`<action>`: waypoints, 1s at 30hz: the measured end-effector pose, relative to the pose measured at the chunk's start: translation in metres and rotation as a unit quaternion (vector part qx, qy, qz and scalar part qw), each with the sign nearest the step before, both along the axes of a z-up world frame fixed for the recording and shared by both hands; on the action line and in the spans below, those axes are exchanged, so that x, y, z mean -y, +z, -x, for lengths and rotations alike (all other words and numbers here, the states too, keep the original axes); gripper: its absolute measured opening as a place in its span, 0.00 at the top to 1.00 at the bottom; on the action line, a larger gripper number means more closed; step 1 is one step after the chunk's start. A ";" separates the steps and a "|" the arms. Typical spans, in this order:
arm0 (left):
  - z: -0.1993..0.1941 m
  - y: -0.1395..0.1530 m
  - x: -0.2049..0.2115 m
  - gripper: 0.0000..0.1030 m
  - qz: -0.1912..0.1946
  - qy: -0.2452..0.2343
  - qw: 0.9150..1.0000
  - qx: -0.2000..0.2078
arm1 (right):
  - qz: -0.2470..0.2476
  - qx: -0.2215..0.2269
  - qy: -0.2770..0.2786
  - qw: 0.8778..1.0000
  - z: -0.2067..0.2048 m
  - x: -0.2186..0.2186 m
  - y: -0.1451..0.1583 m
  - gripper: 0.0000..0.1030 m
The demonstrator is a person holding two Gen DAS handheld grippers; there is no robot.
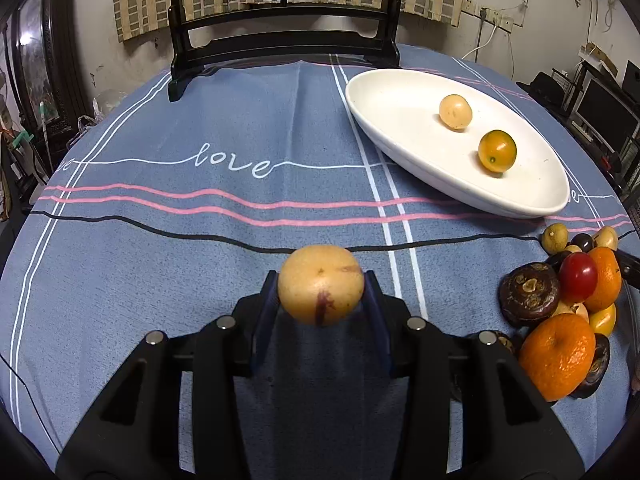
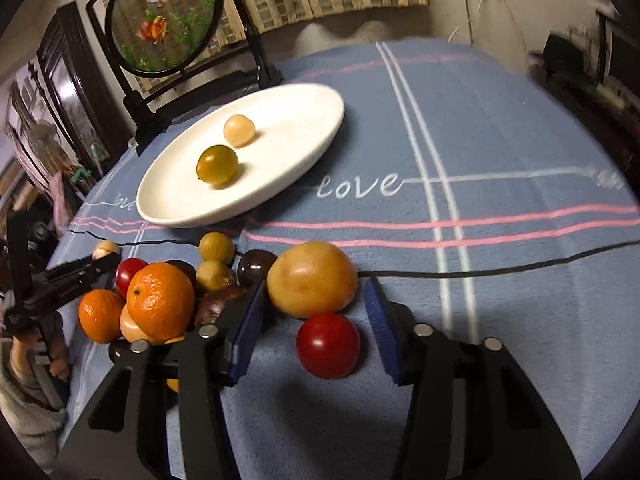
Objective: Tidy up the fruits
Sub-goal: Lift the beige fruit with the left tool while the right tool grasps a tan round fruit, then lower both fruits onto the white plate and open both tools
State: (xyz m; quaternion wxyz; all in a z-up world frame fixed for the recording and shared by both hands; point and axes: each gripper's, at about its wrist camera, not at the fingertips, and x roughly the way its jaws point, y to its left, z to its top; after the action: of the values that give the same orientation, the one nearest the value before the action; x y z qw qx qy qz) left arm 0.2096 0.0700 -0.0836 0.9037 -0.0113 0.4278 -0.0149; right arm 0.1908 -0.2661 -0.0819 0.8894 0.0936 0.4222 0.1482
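My left gripper (image 1: pixel 321 292) is shut on a tan round fruit (image 1: pixel 321 285) and holds it above the blue cloth. A white oval plate (image 1: pixel 404 148) lies ahead to the right with a pale fruit (image 1: pixel 455 112) and a yellow-green fruit (image 1: pixel 497 151) in it. My right gripper (image 2: pixel 316 320) is open, its jaws either side of a red cherry tomato (image 2: pixel 328 345), with a big yellow-orange fruit (image 2: pixel 312 278) just beyond. The plate (image 2: pixel 304 128) also shows in the right wrist view. A fruit pile with oranges (image 2: pixel 160 300) lies left of the right gripper.
A black framed round screen (image 2: pixel 162 20) stands at the table's back behind the plate. The fruit pile (image 1: pixel 560 300) of oranges, dark chestnuts and small fruits sits right of the left gripper. The left gripper (image 2: pixel 64 280) shows at the far left. Shelves and cables edge the room.
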 end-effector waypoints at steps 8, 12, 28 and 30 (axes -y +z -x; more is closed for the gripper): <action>-0.001 -0.001 -0.004 0.59 0.016 -0.001 1.000 0.001 | -0.010 0.011 -0.006 1.000 0.002 0.002 0.002 0.57; 0.001 0.001 -0.003 0.59 0.023 -0.006 1.000 0.005 | -0.018 0.021 -0.017 0.999 0.003 0.009 0.007 0.57; 0.012 0.055 0.028 0.59 0.020 -0.036 0.997 0.072 | -0.065 0.078 -0.025 0.995 0.024 0.023 0.039 0.57; -0.005 0.064 0.037 0.59 0.017 -0.043 0.996 0.071 | -0.065 0.081 -0.012 0.995 0.019 0.017 0.047 0.57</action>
State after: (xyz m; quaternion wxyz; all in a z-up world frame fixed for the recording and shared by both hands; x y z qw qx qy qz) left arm 0.2141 0.0332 -0.0198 0.9301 -0.0074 0.3621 -0.0613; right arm 0.1722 -0.2832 -0.0345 0.9143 0.1442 0.3375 0.1713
